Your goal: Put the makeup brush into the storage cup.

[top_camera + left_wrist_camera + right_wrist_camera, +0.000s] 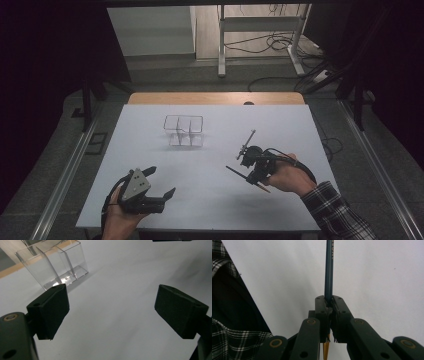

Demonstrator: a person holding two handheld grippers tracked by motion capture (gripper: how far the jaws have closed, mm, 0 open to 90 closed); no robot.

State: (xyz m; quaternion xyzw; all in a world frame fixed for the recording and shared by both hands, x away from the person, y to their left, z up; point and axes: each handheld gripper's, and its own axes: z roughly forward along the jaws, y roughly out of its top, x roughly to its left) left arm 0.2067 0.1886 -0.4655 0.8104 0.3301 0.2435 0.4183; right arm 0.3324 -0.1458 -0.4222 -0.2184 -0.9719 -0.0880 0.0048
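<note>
While our right gripper [329,306] clamps a dark blue pencil [329,270] that juts straight out past its jaws, we hold the left gripper [111,307] wide open on nothing. Beyond its left jaw stands the clear divided box [53,265], on the white table [120,277].

clear glossy plastic holder [53,263], matt white table [210,165]

Black tongs [162,183] with brass-ringed screws — grey three-cornered plate [137,183], plaid sleeve [334,212].
</note>
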